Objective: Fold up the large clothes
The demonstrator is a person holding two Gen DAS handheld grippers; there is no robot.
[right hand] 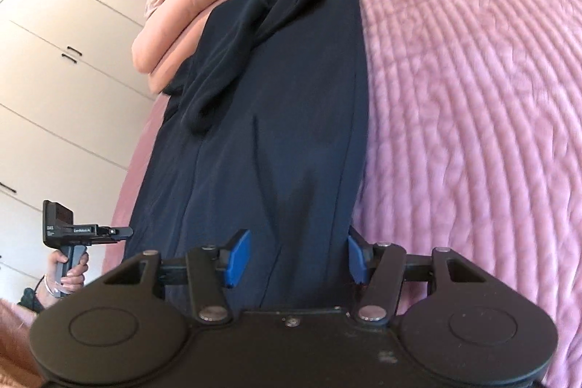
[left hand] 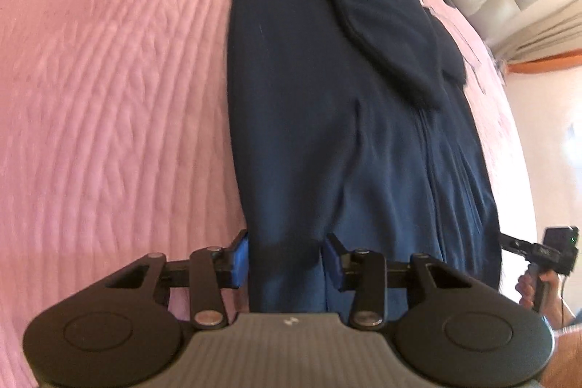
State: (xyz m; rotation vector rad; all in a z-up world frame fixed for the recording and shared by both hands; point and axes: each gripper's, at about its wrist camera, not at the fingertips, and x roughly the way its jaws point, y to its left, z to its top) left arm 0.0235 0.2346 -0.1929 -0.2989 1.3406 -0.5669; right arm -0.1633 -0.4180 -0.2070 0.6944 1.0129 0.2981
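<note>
Your left hand-held gripper stood at the near hem of the long navy-blue fabric garment, its blue pads on either side of the left-hand corner of the cloth. The jaws were partly apart with fabric between them, but the left wrist view did not settle whether the pads pressed the cloth, so I cannot tell if you had a grip there. Your right hand-held gripper sat at the same near hem toward the right-hand edge, jaws wider, straddling a broad stretch of cloth; its pads looked clear of the fabric, so it read as open, not yet holding.

The garment lay lengthwise on the pink quilted bedspread, running away from you, already narrowed into a long strip with a sleeve laid diagonally across its far part. Its far end reached the peach-coloured folded bedding near the head of the bed. Placing one hand-held gripper at each near corner made sense, I judge, because lifting both corners together would carry the hem evenly toward the far end and halve the length without skewing it.

White wardrobe doors stood beyond the bed on the left in the right wrist view.
</note>
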